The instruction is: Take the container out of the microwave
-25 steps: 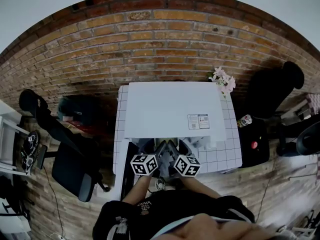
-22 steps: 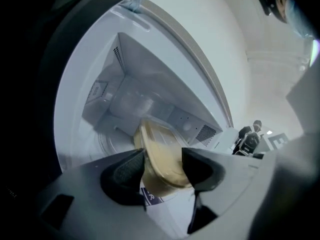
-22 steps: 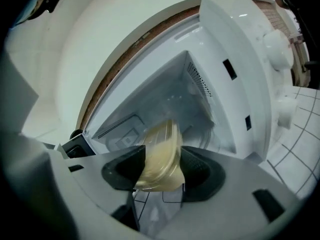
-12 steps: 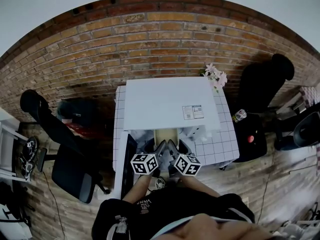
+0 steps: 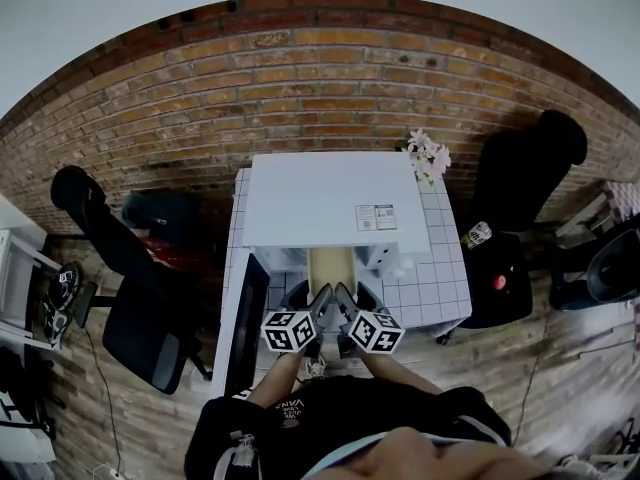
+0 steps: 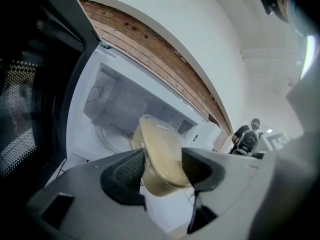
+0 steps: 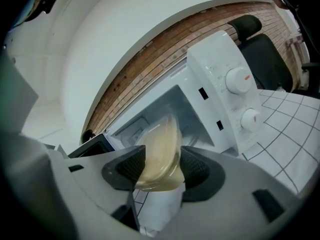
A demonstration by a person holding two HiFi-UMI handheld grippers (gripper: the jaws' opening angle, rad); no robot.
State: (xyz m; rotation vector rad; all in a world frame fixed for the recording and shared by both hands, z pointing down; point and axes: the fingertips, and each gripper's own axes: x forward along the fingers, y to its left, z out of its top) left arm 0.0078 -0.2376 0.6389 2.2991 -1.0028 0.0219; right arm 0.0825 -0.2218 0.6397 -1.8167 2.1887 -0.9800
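Over the last second the translucent plastic container of beige food (image 5: pixel 330 266) has emerged from the white microwave (image 5: pixel 330 203). It was hidden under the housing. It now shows largely outside the cavity mouth, above the white tiled bench (image 5: pixel 440 298) and beside the open dark door (image 5: pixel 245 318). I judge extraction nearly complete; set-down remains. My left gripper (image 6: pixel 162 169) and right gripper (image 7: pixel 162 168) each clamp the container between their fingers. The grippers are side by side and point slightly downward towards the microwave.

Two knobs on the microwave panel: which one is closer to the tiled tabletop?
The lower knob. It sits directly under the upper knob, just above the tiled tabletop.
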